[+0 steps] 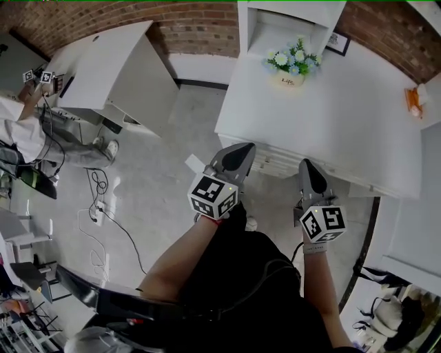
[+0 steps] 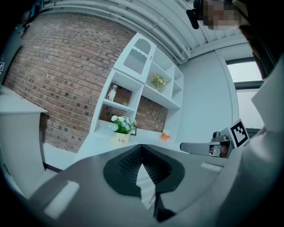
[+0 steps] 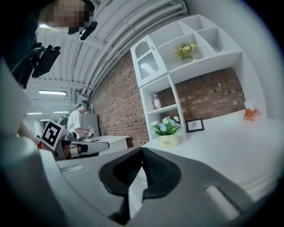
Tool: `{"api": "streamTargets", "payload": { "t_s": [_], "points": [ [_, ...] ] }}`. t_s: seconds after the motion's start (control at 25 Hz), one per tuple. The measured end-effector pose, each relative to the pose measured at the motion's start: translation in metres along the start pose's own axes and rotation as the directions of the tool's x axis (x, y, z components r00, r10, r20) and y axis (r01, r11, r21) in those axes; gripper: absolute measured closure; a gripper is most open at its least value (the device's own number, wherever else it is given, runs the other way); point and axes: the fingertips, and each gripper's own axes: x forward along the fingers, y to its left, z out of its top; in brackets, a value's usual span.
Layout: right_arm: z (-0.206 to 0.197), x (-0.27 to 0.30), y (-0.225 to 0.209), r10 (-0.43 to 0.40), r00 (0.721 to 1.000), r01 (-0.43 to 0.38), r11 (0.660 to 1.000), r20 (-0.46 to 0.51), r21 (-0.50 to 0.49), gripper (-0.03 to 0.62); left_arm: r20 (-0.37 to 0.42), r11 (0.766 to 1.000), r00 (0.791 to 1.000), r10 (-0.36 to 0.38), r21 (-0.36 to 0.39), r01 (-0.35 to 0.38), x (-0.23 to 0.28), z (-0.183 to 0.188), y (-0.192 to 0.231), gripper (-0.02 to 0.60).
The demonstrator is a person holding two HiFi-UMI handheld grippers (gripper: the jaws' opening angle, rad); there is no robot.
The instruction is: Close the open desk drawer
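Two grey handheld grippers sit low at front edge of white tabletop (image 1: 344, 117). Jaws of left gripper (image 1: 240, 150) pressed together, nothing between them. Same deal for right gripper (image 1: 309, 165): tips meeting, empty. Open white desk drawer (image 1: 275, 163) sticks out a bit under tabletop front, between both grippers. Honestly can't tell if either touches it. Small cream pot of blue-white flowers (image 1: 291, 65) stands at tabletop's back, by white shelf unit (image 1: 289, 21).

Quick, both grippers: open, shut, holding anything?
Left gripper: shut, holding nothing.
Right gripper: shut, holding nothing.
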Motion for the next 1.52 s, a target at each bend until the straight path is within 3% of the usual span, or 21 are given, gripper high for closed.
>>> {"api": "streamTargets", "payload": {
  "t_s": [0.68,1.52],
  "points": [
    [0.057,-0.033,0.014,0.044,0.998,-0.041,0.994,0.034,-0.105,0.594,0.089,0.999,0.995,0.036,0.021,-0.038,-0.026,0.051,-0.019,0.580],
    [0.079,-0.052,0.030,0.035,0.995,-0.026,0.995,0.089,-0.091,0.594,0.133,1.000,0.991,0.024,0.014,-0.026,-0.047,0.075,-0.029,0.580]
  ]
}}
